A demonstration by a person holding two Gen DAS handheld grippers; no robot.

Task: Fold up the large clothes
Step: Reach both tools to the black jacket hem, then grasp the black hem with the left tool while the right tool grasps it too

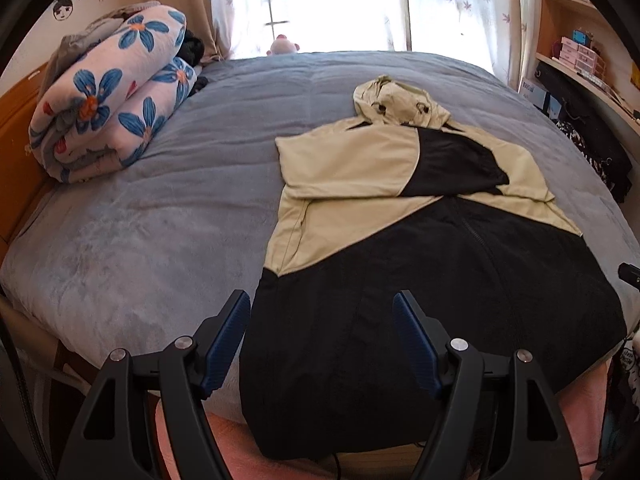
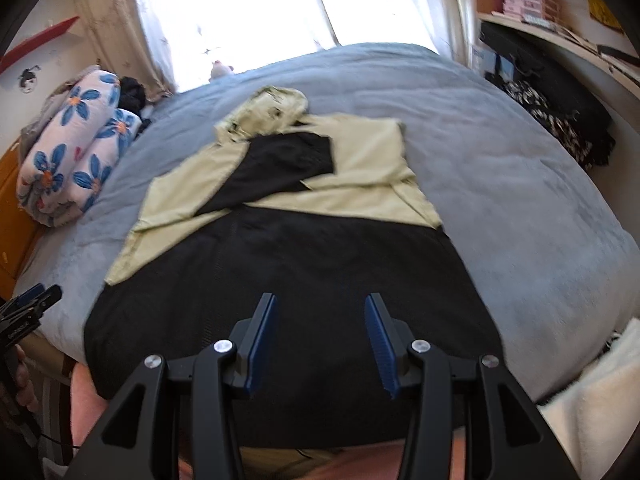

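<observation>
One hooded jacket (image 1: 420, 264), beige above and black below, lies flat on a bed covered in a grey-blue blanket (image 1: 168, 216); its hood (image 1: 396, 102) points toward the window and its black hem hangs over the near edge of the bed. Both sleeves are folded across the chest, a black sleeve end (image 1: 456, 168) lying on top of the beige panels. Two hand-held grippers, black with blue pads, hover above the hem end. Left hand-held gripper (image 1: 322, 300): jaws spread wide, nothing between them, placed over the left corner of the hem, where the jacket's edge meets the blanket. Right hand-held gripper (image 2: 320, 300): jaws parted at a moderate width, nothing held, placed over the black lower panel near its middle; this view is slightly blurred. The left gripper's tip also shows at the left edge of the right wrist view, with part of a hand beneath it. One folded floral quilt (image 1: 108, 96), white with blue flowers, sits at the far left of the bed, well apart from the jacket. One small plush toy (image 1: 283, 45) stands at the far edge before sheer curtains (image 1: 460, 4). Shelving (image 1: 576, 52) with pink boxes lines the right wall.
</observation>
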